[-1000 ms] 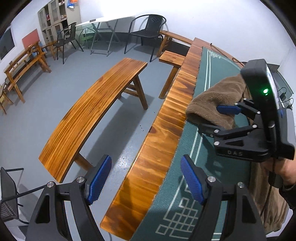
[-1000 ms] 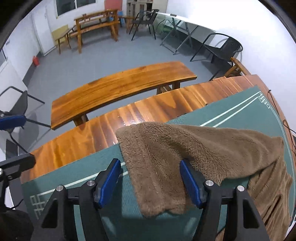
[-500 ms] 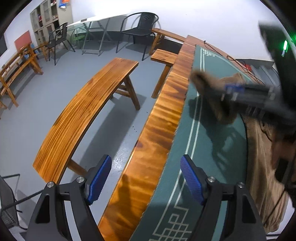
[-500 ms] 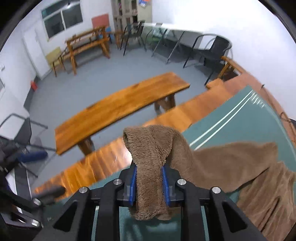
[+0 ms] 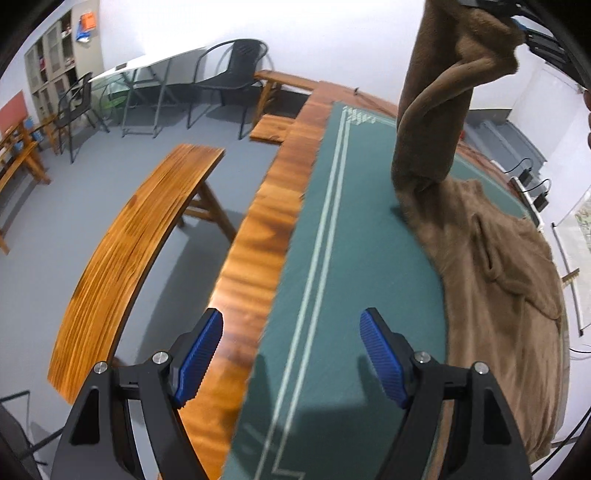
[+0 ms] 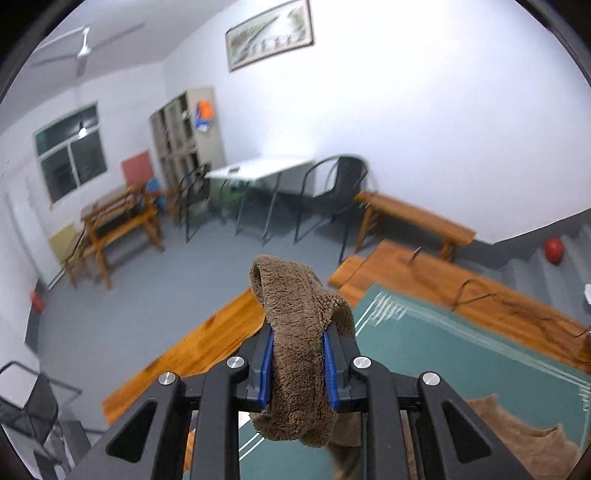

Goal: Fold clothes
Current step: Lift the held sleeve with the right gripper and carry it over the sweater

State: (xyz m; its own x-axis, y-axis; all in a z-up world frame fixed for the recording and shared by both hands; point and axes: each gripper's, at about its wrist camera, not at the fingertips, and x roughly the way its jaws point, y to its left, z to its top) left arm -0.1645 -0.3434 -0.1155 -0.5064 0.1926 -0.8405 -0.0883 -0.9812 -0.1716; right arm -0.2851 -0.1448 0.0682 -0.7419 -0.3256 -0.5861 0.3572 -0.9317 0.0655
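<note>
A brown fleece garment (image 5: 491,266) lies on the green table mat (image 5: 351,258), bunched along the mat's right side. One end of it rises in a twisted column to the top right of the left wrist view, where my right gripper (image 5: 524,27) holds it high above the table. In the right wrist view my right gripper (image 6: 297,363) is shut on the brown fleece garment (image 6: 295,332), whose edge folds over the blue pads. My left gripper (image 5: 291,363) stands open over the near mat edge, nothing between its fingers, well short of the garment.
The mat covers a long wooden table (image 5: 258,240). A wooden bench (image 5: 129,251) stands beside it on the grey floor. Black chairs (image 5: 229,77) and a white table (image 6: 258,171) stand by the far wall. Cables and chargers (image 5: 532,188) lie at the table's far right.
My right gripper closed on the garment's end and lifted it high off the mat, tilting upward. My left gripper drifted along the table edge, staying open.
</note>
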